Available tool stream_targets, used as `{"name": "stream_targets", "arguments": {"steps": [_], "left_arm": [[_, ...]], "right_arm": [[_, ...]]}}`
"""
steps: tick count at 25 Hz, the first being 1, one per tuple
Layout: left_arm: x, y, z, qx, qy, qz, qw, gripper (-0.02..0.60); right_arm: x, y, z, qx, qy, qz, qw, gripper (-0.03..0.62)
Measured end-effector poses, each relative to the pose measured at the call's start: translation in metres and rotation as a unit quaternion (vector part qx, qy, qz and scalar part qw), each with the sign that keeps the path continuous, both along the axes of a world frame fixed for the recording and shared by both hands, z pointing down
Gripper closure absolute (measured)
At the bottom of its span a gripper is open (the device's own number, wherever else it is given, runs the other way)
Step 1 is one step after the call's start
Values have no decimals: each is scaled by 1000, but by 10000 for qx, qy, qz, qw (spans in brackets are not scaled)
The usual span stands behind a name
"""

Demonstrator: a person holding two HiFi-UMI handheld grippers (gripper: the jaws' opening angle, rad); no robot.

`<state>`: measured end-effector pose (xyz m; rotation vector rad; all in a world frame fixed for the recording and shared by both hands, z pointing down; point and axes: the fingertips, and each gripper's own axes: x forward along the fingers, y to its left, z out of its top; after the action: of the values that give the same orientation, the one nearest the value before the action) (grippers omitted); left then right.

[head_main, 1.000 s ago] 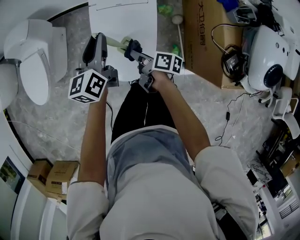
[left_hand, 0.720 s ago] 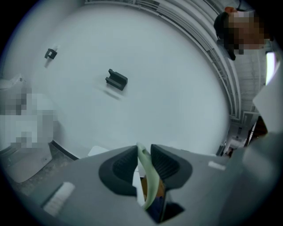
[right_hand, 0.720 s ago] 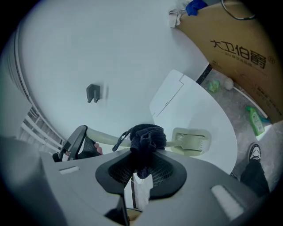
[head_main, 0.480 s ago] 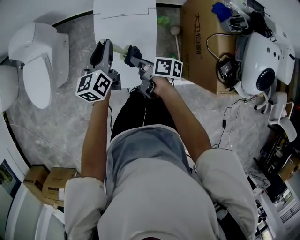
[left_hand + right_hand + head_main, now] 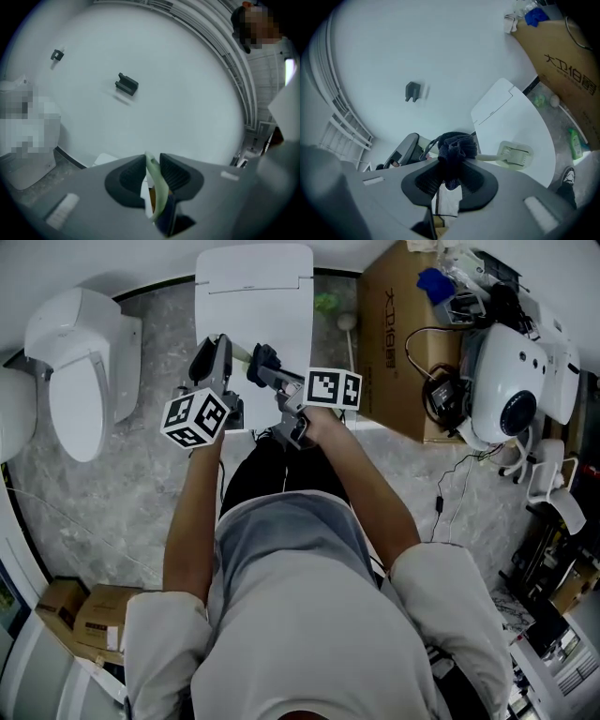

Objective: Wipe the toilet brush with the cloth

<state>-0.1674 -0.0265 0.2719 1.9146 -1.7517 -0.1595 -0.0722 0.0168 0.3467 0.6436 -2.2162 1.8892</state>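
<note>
**Brush clamped at left, cloth clamped at right, both over the bench**

The left tongs point(image 5: 152, 161) are seen closed on the pale green handle of the toilet brush point(image 5: 157, 187); the handle is pinched edge-on between the two ribbed pads. The right tongs point(image 5: 451, 171) are clamped on a bunched dark blue cloth point(image 5: 457, 144), which bulges out past the tips.

In the right gripper view the cloth is seen overlapping the brush handle. The rectangular pale brush head point(image 5: 514, 154) sticks out to the right of it, above the white bench point(image 5: 520, 117).

In the head view both tongs are held side by side over the near edge of the bench point(image 5: 253, 287), left tongs point(image 5: 212, 343) just beside right tongs point(image 5: 270, 373). A short stretch of the handle point(image 5: 240, 354) is visible between them. A white toilet point(image 5: 80, 362) is seen left of the bench, and a cardboard box point(image 5: 394, 352) to its right.
</note>
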Motion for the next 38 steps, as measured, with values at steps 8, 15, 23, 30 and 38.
{"name": "stream_targets", "arguments": {"steps": [8,15,23,30,38], "left_arm": [[2,-3,-2,-9,14,30,10000,581],[6,-1,-3,-87,-55,69,9999,581],[12,7,-11,-252,-231,282,9990,581],[19,21,-21,-394,-723,558,9950,581],[9,32,-44,-176,-900,510,9945,581]], "right_arm": [[-6,-8,-30,266,-62,-159,9995,533],[-12,-8,-57,506,-225,-305,9980,533],[-4,-13,-79,942,-197,-294,9949,533],[6,-16,-96,1524,82,-359,9876,533],[22,-24,-106,1934,426,-227,9799,532]]}}
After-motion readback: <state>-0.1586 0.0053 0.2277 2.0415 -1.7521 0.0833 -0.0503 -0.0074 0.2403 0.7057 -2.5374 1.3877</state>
